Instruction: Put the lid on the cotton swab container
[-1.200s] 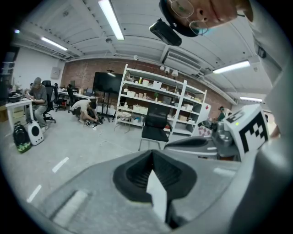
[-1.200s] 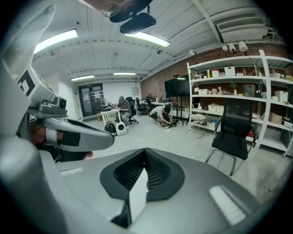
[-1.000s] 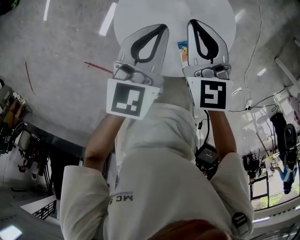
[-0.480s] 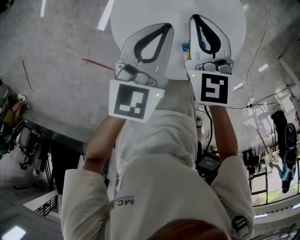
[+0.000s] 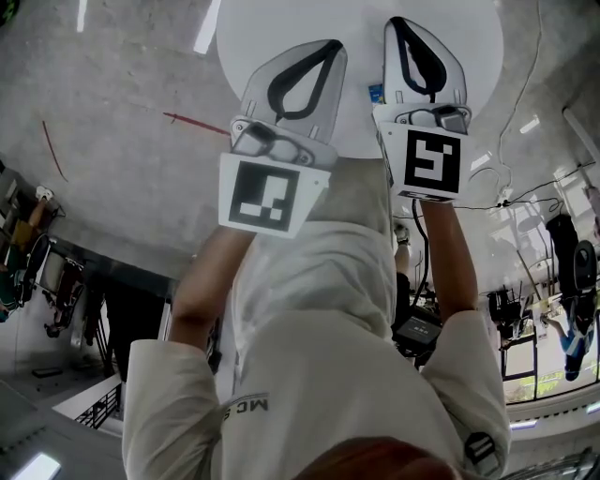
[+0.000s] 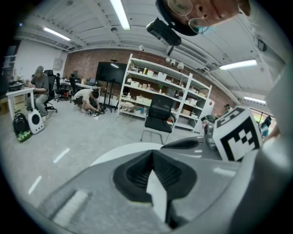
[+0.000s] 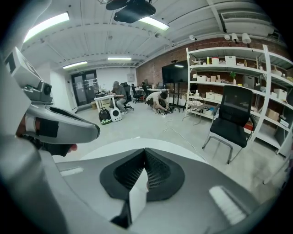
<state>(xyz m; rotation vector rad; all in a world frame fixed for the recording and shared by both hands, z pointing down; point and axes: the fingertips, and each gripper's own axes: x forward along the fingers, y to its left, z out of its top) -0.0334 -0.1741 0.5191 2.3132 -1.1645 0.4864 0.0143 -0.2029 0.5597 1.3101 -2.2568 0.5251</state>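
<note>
Both grippers are held side by side over a round white table. My left gripper is shut with nothing in it; the left gripper view shows its jaws pressed together. My right gripper is also shut and empty, its jaws closed above the table edge. Between the two grippers a small blue-and-orange item peeks out on the table, mostly hidden by the right gripper; I cannot tell what it is. No lid shows in any view.
Grey concrete floor surrounds the table, with a red mark at the left and cables at the right. A black office chair and white shelves stand beyond the table. People sit and crouch far off.
Both grippers have drifted a little further forward over the table and the view has shifted with them. Both have stayed shut.
</note>
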